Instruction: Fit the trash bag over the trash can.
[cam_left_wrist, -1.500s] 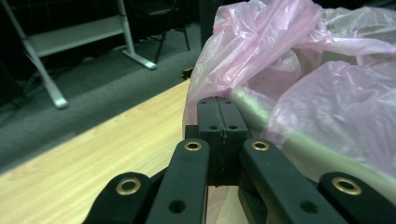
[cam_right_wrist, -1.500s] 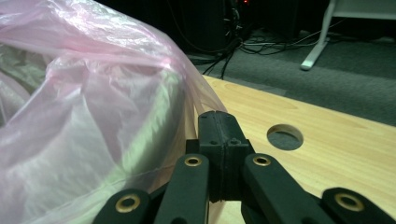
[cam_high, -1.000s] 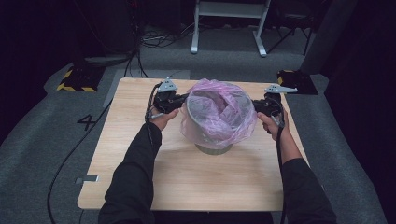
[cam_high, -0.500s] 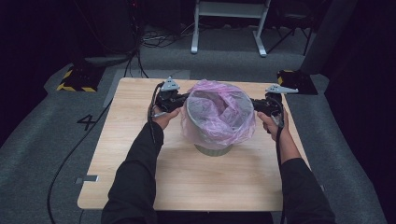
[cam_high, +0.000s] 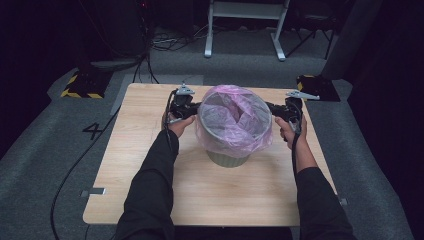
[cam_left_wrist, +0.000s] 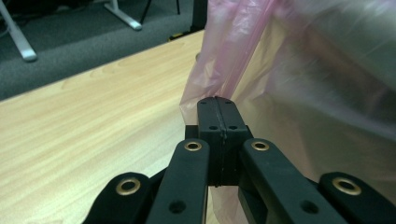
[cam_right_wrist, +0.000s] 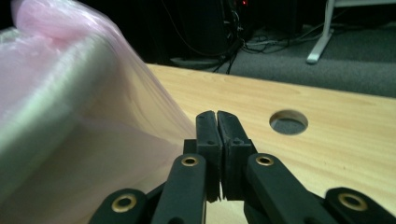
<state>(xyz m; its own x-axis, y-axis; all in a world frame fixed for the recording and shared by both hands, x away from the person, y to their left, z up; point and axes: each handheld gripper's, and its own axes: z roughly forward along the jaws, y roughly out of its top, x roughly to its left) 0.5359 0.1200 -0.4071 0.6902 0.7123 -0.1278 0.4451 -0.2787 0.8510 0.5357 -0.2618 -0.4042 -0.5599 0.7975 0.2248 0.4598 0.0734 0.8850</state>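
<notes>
A pale green bin (cam_high: 227, 159) stands at the middle of the wooden table (cam_high: 150, 165), lined with a pink plastic bag (cam_high: 234, 120) that spreads over its rim. My left gripper (cam_high: 192, 107) is at the bin's left side, shut on the bag's edge. In the left gripper view the closed jaws (cam_left_wrist: 217, 100) pinch a fold of pink film (cam_left_wrist: 243, 46) that rises from them. My right gripper (cam_high: 274, 109) is at the bin's right side, shut as well. In the right gripper view the stretched bag (cam_right_wrist: 70, 93) runs down to the closed jaws (cam_right_wrist: 216, 114).
A round hole (cam_right_wrist: 288, 122) is cut in the tabletop just beyond my right gripper. Black-and-yellow blocks (cam_high: 80, 85) sit on the grey floor by the table's far corners. A white stand (cam_high: 245, 20) and cables lie behind the table.
My left gripper has sunk slightly with the bag's edge, drawing the film a little lower on the bin's left side. The right gripper has stayed put.
</notes>
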